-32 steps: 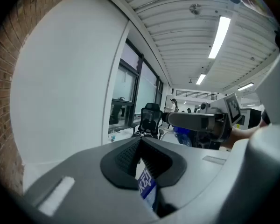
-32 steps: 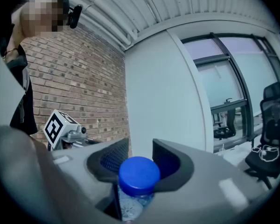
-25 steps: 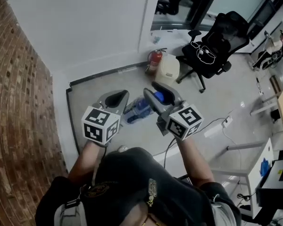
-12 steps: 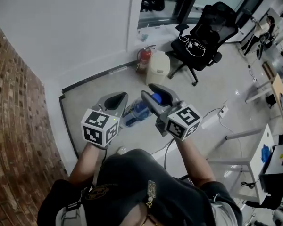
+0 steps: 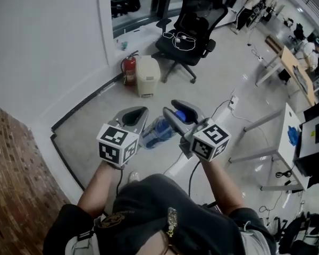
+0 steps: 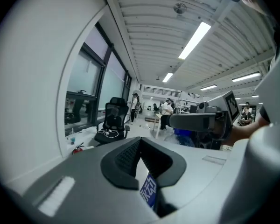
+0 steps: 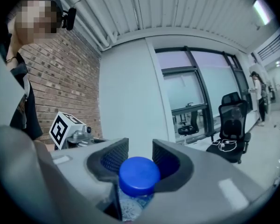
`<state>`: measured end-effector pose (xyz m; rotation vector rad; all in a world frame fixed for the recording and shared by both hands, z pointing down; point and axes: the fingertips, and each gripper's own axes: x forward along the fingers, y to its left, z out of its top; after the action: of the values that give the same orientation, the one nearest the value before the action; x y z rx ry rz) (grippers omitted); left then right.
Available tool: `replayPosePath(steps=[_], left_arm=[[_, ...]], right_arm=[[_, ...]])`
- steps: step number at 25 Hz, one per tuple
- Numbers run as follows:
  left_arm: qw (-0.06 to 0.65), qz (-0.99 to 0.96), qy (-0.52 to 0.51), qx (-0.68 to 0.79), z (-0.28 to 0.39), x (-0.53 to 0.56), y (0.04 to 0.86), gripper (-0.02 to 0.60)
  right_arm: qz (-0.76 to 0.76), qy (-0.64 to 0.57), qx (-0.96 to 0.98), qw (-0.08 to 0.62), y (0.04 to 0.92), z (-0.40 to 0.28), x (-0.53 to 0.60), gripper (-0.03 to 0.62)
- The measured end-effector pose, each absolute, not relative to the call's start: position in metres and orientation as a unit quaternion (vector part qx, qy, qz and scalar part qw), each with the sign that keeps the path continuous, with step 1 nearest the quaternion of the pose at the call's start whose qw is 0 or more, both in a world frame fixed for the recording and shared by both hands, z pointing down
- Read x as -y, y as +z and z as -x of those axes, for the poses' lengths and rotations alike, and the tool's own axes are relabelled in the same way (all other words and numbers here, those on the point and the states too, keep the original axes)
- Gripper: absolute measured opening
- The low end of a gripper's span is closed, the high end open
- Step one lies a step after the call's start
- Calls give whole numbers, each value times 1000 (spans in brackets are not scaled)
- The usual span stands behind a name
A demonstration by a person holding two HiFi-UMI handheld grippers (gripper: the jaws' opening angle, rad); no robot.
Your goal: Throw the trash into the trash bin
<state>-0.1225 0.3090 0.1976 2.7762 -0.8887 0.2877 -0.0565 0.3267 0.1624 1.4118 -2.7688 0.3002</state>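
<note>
Bottle (image 7: 139, 175) clamped, right gripper (image 7: 140, 149) | trash bin (image 5: 147, 76) at wall edge | floor (image 5: 212, 86) open between

Open floor (image 5: 212, 89) runs ahead to the trash bin (image 5: 147, 77). Fire extinguisher (image 5: 128, 71) just beside its left, office chair (image 5: 190, 25) near behind-right. White wall (image 5: 42, 47) blocks left. Desk frame (image 5: 255, 124) and cable (image 5: 223, 109) on right.
</note>
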Motion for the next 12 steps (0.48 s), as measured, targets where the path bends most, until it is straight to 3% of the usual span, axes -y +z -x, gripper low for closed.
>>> replayPosePath(steps=[12], left_arm=[[85,-970,101,206,9,-340,188,8]], right_arm=[[-555,87,828,-10,154,-61,-383,161]])
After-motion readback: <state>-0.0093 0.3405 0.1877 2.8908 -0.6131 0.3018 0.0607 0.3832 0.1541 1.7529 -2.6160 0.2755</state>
